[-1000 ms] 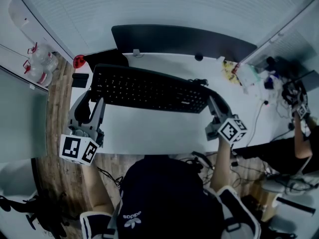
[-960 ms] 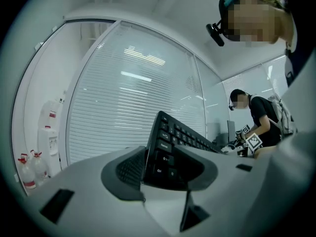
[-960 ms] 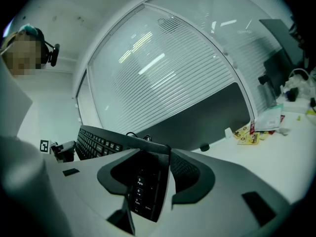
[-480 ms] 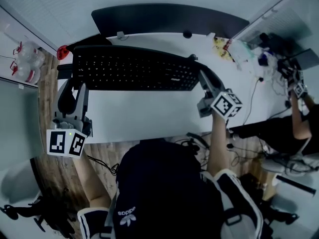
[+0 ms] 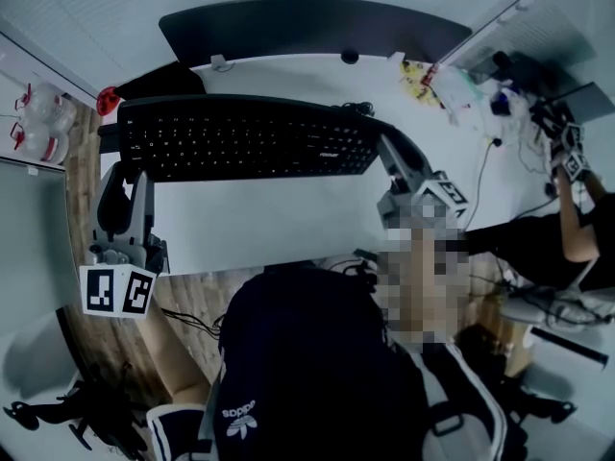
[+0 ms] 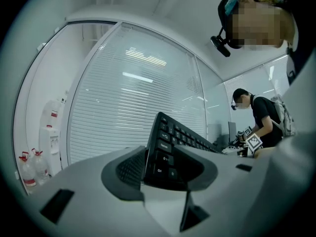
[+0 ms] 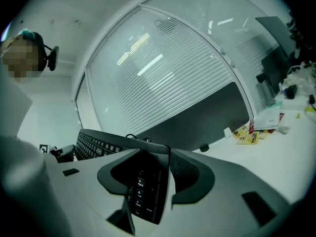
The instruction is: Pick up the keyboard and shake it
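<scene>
1. We log the keyboard (image 5: 245, 137) over the surface (image 5: 288, 224): its left end sits in the left gripper (image 5: 123, 173), its right end in the right gripper (image 5: 389, 150).
2. A panel (image 5: 307, 29) stands behind the surface.
3. Bottles (image 5: 43, 111) stand on the floor, left of the surface.

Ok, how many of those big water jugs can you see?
2. Both stand side by side, left of the desk: one jug and, just beside it toward the picture's edge, the other jug. More may be hidden out of frame.
</scene>
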Tool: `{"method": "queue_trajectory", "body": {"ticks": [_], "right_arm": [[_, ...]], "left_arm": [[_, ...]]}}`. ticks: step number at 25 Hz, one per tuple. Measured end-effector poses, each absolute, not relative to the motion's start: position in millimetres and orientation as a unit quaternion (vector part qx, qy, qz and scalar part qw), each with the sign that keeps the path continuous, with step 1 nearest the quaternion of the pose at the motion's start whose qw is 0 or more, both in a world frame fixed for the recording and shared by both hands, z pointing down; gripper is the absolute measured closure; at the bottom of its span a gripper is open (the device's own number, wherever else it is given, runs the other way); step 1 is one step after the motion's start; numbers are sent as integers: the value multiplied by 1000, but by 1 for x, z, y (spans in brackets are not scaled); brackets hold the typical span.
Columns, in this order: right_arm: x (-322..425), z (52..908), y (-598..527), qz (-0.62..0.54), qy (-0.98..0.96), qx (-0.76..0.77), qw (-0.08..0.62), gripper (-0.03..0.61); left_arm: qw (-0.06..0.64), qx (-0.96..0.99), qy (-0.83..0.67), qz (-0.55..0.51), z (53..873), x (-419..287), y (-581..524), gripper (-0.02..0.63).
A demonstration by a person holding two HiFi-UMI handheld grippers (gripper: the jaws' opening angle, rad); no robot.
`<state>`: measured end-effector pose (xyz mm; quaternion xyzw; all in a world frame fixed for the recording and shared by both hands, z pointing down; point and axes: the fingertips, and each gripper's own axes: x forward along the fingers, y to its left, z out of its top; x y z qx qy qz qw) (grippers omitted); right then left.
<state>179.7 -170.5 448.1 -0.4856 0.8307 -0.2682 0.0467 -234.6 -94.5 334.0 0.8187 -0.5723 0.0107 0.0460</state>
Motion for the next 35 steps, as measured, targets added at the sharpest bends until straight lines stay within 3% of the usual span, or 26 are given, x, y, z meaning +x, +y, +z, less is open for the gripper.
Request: {"method": "queue_trajectory", "body": {"ticks": [14,35], "right_arm": [[178,462,-180,-271,833,-482,20,400],[180,441,-168,-244,841,-481,38,402]], "left_arm": [[56,813,-579,13,346,-238,-99,430],[35,818,-574,6,331,-236,-94,436]]}}
